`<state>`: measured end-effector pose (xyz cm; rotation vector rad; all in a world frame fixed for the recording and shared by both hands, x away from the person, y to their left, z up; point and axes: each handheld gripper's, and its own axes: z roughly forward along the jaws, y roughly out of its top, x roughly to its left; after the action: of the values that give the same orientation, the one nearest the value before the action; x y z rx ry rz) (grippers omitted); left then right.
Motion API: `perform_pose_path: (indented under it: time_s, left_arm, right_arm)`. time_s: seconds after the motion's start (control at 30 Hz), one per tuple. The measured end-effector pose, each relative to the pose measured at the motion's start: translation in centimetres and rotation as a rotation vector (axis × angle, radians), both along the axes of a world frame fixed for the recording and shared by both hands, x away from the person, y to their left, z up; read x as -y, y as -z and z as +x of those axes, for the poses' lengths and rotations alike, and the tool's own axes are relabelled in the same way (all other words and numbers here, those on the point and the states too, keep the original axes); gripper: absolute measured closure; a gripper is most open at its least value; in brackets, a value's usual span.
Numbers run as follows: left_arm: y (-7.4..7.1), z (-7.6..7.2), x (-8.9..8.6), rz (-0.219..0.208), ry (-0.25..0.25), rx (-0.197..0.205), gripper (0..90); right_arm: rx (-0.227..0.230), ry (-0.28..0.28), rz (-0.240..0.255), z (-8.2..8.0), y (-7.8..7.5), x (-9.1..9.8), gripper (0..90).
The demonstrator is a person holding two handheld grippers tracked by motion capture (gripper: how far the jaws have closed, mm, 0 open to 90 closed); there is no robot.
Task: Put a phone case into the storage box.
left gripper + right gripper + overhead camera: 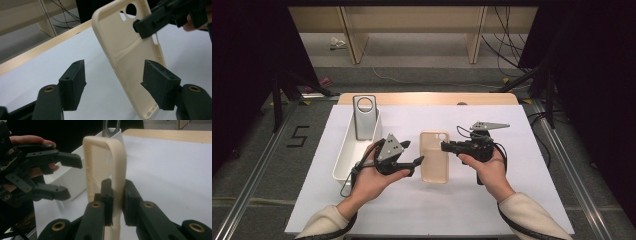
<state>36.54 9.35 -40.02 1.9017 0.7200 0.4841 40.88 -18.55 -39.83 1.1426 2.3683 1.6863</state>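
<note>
Item 1: right hand-held gripper (115, 202). I have its jaws clamped on the side rim of the cream soft-plastic phone case (434, 156), near the camera cut-out end. That keeps the case steady and its open inner face turned toward my other hand.

Item 2: left hand-held gripper (112, 82). Its jaws stand apart and hold nothing; the case's lower edge sits between them, untouched. I judge it is placed to take the free long side.

Item 3: the case itself, mid-surface, just right of the tray.

Item 4: white rectangular plastic tray (343, 159) at left, with a grey metallic phone case (364, 118) leaning upright in its far end, likely the sorting bin.

Item 5: white surface (512, 165).
</note>
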Motion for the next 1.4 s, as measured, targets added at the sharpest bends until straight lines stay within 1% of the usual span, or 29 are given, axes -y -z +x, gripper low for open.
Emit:
perform_pose_path:
  time_s: [0.13,0.3,0.4,0.57,0.63,0.7,0.83,1.07,1.3,1.4]
  left_arm:
    - [-0.1,0.2,0.0,-0.014,-0.022,-0.005,36.4]
    - [-0.7,0.3,0.0,-0.061,-0.043,-0.018,39.3]
    - [-0.9,0.5,0.1,-0.077,-0.048,-0.022,40.9]
    - [-1.1,1.1,0.3,-0.112,-0.06,-0.057,45.5]
    - [-1.1,1.3,0.4,-0.121,-0.063,-0.061,47.6]
    - [-1.1,1.4,0.5,-0.12,-0.064,-0.063,49.6]
    - [-1.3,1.8,0.6,-0.141,-0.07,-0.08,54.7]
    - [-1.5,2.1,1.0,-0.149,-0.076,-0.08,59.3]
    - [-1.4,2.3,1.2,-0.155,-0.074,-0.091,64.9]
    - [-1.4,2.4,1.2,-0.156,-0.079,-0.088,66.3]
  right_arm:
    - [-0.001,0.004,0.002,0.0,0.0,0.0,81.1]
    - [-0.002,0.006,0.006,0.0,0.0,0.0,81.1]
    - [-0.002,0.008,0.005,-0.1,0.1,0.0,81.1]
    - [0.0,0.005,0.003,0.0,0.1,-0.1,81.2]
    - [0.0,0.005,0.003,0.0,0.1,-0.1,81.2]
    - [0.001,0.007,0.004,-0.1,0.1,-0.1,81.1]
    - [0.002,0.009,0.005,-0.1,0.1,-0.1,81.1]
    - [0.002,0.01,0.006,-0.1,0.0,-0.1,81.1]
    - [0.002,0.009,0.005,-0.1,0.1,-0.1,81.1]
    - [0.001,0.009,0.008,-0.1,0.0,-0.1,81.1]
